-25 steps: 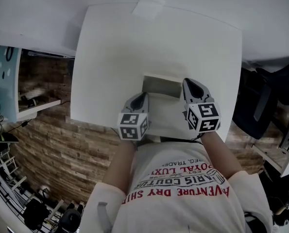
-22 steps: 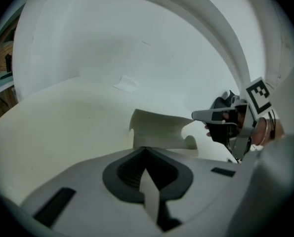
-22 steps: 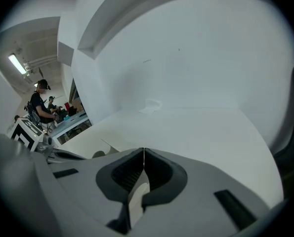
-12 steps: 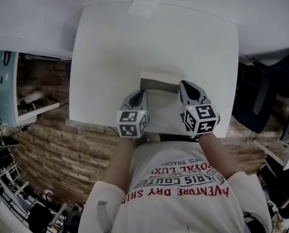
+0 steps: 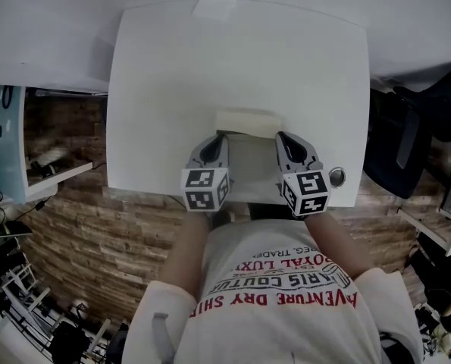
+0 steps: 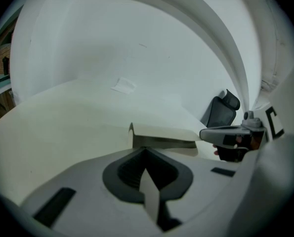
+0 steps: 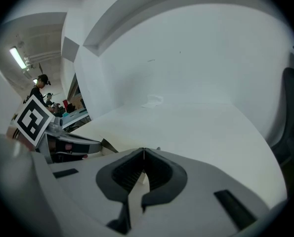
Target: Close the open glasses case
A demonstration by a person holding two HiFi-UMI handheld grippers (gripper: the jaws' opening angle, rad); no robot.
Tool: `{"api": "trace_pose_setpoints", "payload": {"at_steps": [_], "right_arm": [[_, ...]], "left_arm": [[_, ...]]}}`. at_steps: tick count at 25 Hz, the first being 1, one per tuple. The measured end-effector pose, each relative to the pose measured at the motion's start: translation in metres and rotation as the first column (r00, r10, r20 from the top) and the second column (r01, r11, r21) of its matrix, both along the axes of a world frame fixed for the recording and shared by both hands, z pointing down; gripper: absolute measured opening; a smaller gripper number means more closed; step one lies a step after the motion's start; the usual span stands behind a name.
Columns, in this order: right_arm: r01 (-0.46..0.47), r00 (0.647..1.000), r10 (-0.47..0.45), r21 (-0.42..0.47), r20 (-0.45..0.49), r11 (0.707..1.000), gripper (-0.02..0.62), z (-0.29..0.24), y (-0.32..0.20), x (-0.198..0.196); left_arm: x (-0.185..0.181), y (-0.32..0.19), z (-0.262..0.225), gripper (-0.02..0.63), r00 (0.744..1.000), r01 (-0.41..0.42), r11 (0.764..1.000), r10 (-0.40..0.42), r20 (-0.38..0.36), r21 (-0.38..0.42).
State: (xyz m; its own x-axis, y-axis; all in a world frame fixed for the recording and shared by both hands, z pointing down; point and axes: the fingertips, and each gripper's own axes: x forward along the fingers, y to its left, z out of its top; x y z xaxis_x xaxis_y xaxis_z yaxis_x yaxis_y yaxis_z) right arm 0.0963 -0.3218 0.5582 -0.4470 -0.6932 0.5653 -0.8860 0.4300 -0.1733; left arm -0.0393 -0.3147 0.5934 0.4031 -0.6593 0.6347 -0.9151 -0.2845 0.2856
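Observation:
An open cream glasses case (image 5: 246, 121) lies on the white table (image 5: 172, 74) just in front of me, its raised flap (image 6: 161, 134) showing a dark underside. The case's flat part (image 5: 249, 165) stretches between my two grippers. My left gripper (image 5: 219, 139) (image 6: 146, 151) sits at the case's left end, its jaws meeting at the tips. At the case's right end my right gripper (image 5: 280, 137) (image 7: 144, 151) is also shut. From each gripper view the other gripper is visible: the right one (image 6: 231, 137) and the left one (image 7: 63, 142).
A small round silver object (image 5: 336, 177) rests by the table's near right edge. A white slip (image 5: 217, 4) lies at the table's far edge. A black chair (image 5: 407, 142) stands right of the table, and a shelf (image 5: 51, 158) is to its left.
Both grippers have drawn closer together at the case's ends. The flap, which showed its grey inner side a second ago, now looks lower and thinner.

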Motion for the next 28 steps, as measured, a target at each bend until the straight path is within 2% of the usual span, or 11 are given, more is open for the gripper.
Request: {"api": "trace_pose_setpoints", "payload": {"at_steps": [3,10,17,21,28], "right_arm": [[-0.001,1.0,0.001,-0.017,-0.007,1.0,0.012,0.01,0.007,-0.001],[0.015,0.999,-0.015,0.012,-0.05,1.0,0.012,0.02,0.014,-0.001],[-0.001,0.999,0.002,0.009,-0.053,1.0,0.012,0.022,0.014,0.001],[-0.026,0.999,0.026,-0.007,-0.04,1.0,0.012,0.02,0.022,0.005],[-0.019,1.0,0.019,0.068,-0.012,0.998,0.012,-0.021,0.044,-0.001]], "left_arm": [[0.001,0.0,0.0,0.005,1.0,-0.008,1.0,0.008,0.005,0.002],[0.001,0.007,0.003,0.005,1.0,-0.007,0.999,0.007,0.019,-0.032],[0.0,0.024,0.003,0.005,1.0,-0.006,0.999,0.006,0.0,-0.052],[-0.004,0.033,-0.005,0.005,1.0,0.005,0.999,-0.005,-0.008,-0.037],[-0.008,0.044,-0.047,0.005,1.0,-0.005,0.999,0.005,-0.007,0.052]]}}
